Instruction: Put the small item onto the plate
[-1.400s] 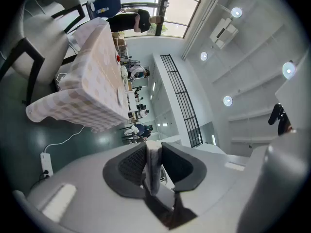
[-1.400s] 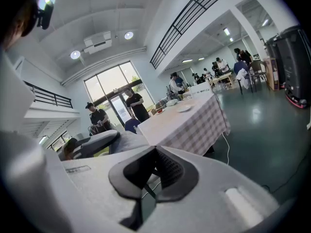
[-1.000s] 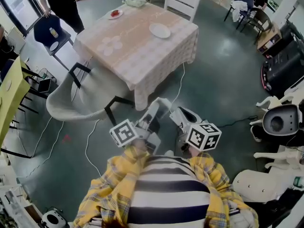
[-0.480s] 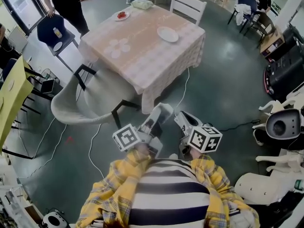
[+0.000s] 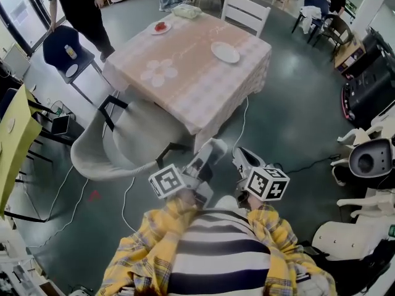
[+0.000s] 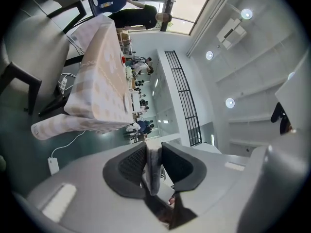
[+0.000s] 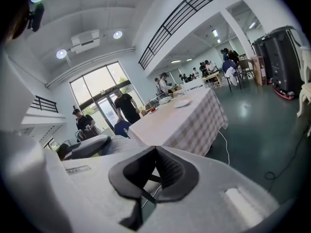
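A white plate (image 5: 226, 52) lies near the far right corner of a table under a pink checked cloth (image 5: 185, 79); it also shows in the right gripper view, plate (image 7: 182, 103). Both grippers are held low before my striped shirt, well short of the table. My left gripper (image 5: 214, 146) is shut on a small pale flat item (image 6: 152, 171) that stands upright between its dark pads. My right gripper (image 5: 240, 155) is shut, its pads meeting at the tips (image 7: 155, 150) with nothing in them.
A small dish with something red (image 5: 161, 27) and a pale bundle (image 5: 186, 10) sit at the table's far side. A grey lounge chair (image 5: 114, 143) stands left of the table, a white chair (image 5: 245, 11) behind it. A cable (image 5: 237, 119) runs across the floor. A person in black (image 5: 74, 5) stands far left.
The table has drawn closer and slid lower in the head view as I walk toward it. Both grippers keep the same pose and hold.
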Demonstrator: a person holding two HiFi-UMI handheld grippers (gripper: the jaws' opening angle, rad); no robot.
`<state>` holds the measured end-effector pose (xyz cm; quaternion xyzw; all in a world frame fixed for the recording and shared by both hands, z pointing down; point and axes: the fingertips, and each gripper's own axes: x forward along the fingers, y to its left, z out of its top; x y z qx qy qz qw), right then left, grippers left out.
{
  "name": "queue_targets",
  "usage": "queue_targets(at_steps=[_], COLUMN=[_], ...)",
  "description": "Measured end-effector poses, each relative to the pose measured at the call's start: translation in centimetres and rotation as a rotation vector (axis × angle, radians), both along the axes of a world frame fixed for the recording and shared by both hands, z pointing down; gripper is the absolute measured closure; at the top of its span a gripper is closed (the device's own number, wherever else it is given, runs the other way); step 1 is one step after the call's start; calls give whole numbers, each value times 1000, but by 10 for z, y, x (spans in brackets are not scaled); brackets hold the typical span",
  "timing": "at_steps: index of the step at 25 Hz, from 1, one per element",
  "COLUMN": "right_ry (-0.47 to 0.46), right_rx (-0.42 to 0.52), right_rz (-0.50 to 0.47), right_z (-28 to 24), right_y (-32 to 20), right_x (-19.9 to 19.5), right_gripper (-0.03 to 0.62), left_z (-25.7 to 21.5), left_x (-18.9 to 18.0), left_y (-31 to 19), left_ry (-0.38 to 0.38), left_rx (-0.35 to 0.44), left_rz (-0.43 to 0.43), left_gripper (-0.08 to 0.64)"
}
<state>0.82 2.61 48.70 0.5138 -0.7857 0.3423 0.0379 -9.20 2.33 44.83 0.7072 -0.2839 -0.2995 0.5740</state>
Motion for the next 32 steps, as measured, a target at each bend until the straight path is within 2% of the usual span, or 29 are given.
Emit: queue_targets(at_steps=[4,7,10,13,24,32], right_ry=[13,16,12,14,20,0], right_rx=[2,0,2,-5,4,3], right_rz=[27,41,42,26,-71,-153], right_z=[1,3,3,6,-7,-4], right_y=[-8,-18,-36,-58,-145,-185], right_x=[1,6,13,24,98,138], right_gripper=[595,595,595,595,595,595], left_z=[4,10,11,20,3,8], left_x=[-2,1,10,21,101,141], left_y=[-14,-27,-41,-62,-144,-180], left_ry=[21,-5,6,-24,30,1], left_rx=[-8,4,-14,-24,-31,-12], left_rz=[14,18,23,12,-69,-140], left_gripper=[476,476,476,476,476,476])
